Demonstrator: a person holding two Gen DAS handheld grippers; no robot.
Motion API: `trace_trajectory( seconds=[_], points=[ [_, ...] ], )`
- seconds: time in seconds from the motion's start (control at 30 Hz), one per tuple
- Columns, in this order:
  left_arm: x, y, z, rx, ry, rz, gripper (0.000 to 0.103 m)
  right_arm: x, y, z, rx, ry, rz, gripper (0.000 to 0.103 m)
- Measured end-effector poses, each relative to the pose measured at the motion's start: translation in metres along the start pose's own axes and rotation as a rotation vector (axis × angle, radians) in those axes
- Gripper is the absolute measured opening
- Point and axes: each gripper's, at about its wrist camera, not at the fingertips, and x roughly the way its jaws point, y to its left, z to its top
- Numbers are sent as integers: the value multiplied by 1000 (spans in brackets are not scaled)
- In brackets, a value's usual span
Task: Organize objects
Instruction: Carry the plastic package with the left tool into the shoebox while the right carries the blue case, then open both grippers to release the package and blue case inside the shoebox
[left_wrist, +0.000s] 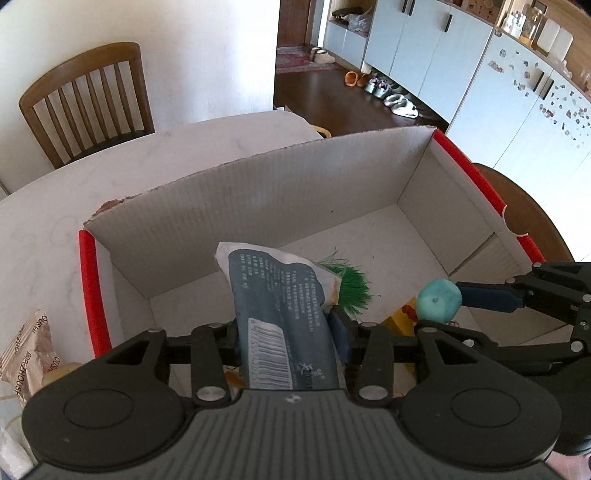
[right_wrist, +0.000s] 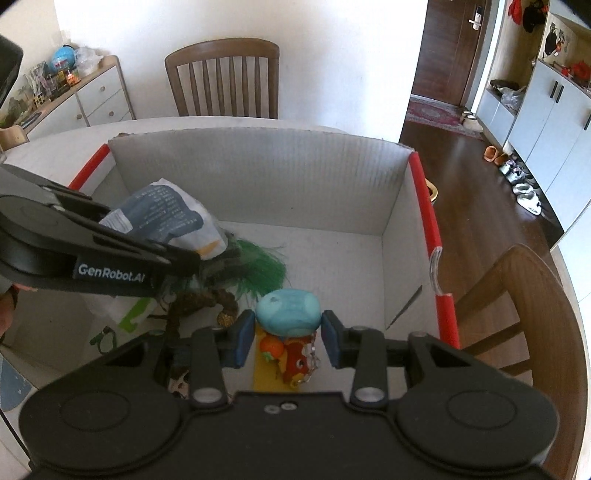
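A white cardboard box with red edges stands on the table; it also shows in the right wrist view. My left gripper is shut on a blue-and-white snack packet, held above the box's near side; the packet also shows in the right wrist view. My right gripper is open around a turquoise soft ball, with small gaps on both sides; the ball also shows in the left wrist view. Inside the box lie a green-tufted toy plant and a red-orange toy on a yellow card.
A brown snack packet lies on the white table left of the box. Wooden chairs stand behind and to the right of the table. A cabinet stands at back left.
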Motion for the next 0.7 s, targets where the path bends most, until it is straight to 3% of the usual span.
trace_trajectory(
  seconds=[0.13,0.47,0.7],
  points=[
    [-7,2,-1,5,-23,3,63,-4,-2,0,15,-3,16,45],
    [-39,7,-10,19,-81,-7,65,-33,5,-4,28,-44,18,57],
    [-79,10,-26,34,-142,-30,65,-66,16,-8,36,-92,12,60]
  ],
)
